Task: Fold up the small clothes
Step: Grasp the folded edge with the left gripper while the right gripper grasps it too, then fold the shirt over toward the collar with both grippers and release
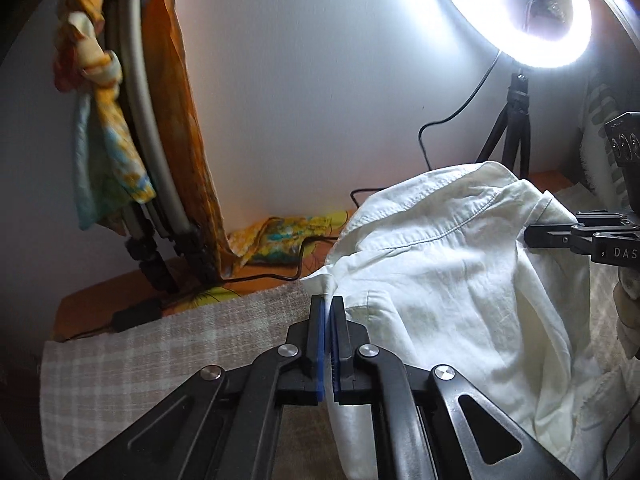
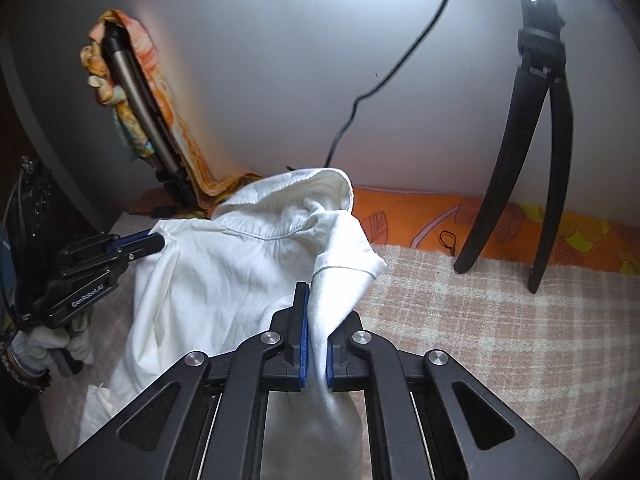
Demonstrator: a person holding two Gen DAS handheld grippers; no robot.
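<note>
A small white shirt [image 1: 440, 260] lies bunched on a checked blanket [image 1: 160, 360], partly lifted at both sides. My left gripper [image 1: 328, 304] is shut on a pinch of the shirt's left edge, the cloth running down between its blue pads. In the right wrist view my right gripper [image 2: 316, 320] is shut on a sleeve of the white shirt [image 2: 240, 272], and the fabric hides its right fingertip. Each gripper shows in the other's view: the right gripper [image 1: 536, 236] at the shirt's right side, the left gripper [image 2: 156, 242] at its left shoulder, held by a gloved hand [image 2: 52, 344].
A lit ring light [image 1: 520, 20] on a black tripod [image 2: 532, 160] stands at the back by the wall, its cable [image 1: 440, 128] trailing down. A folded tripod draped with patterned cloth [image 1: 100, 120] leans at the far left. An orange floral sheet [image 2: 480, 220] lines the back edge.
</note>
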